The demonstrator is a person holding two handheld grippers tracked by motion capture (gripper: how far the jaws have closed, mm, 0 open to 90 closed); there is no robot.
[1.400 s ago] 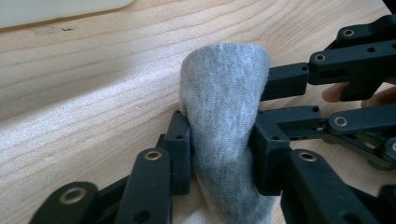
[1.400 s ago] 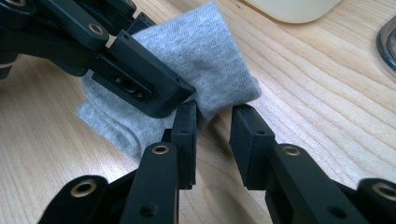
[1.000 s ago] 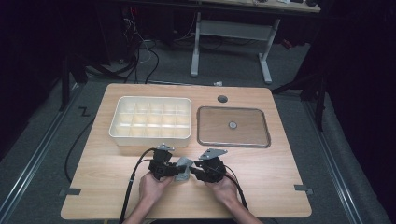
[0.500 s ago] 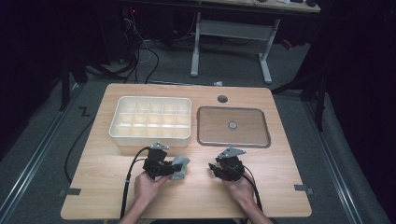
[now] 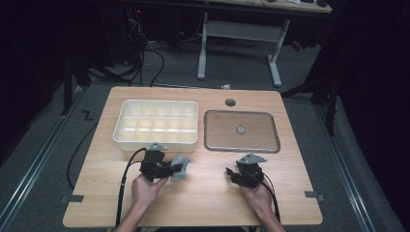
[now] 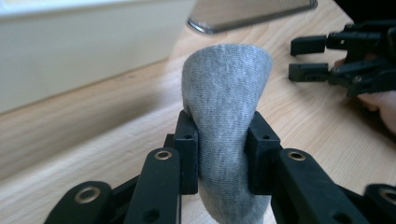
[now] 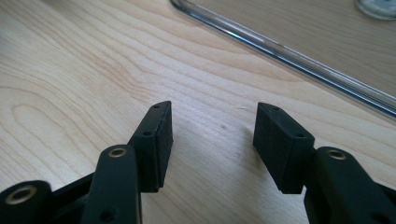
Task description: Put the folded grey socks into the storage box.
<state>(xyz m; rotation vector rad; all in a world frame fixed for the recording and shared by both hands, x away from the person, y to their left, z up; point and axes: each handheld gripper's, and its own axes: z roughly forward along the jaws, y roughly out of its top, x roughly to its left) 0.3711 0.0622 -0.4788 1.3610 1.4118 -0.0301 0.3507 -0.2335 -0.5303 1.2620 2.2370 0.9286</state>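
Right gripper (image 5: 231,173) now apart from left-held grey sock (image 5: 180,167), fingers (image 7: 154,140) spread.

A small grey knitted sock (image 6: 224,116), bunched into a soft roll, is pinched at its middle. Its rounded end sticks out just above the tabletop (image 5: 203,193), near the white compartment box (image 5: 157,122).

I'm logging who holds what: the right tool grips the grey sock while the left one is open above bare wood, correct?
Sides are swapped. The left tool grips the grey sock, as the left gripper view shows; the right tool is open above bare table.
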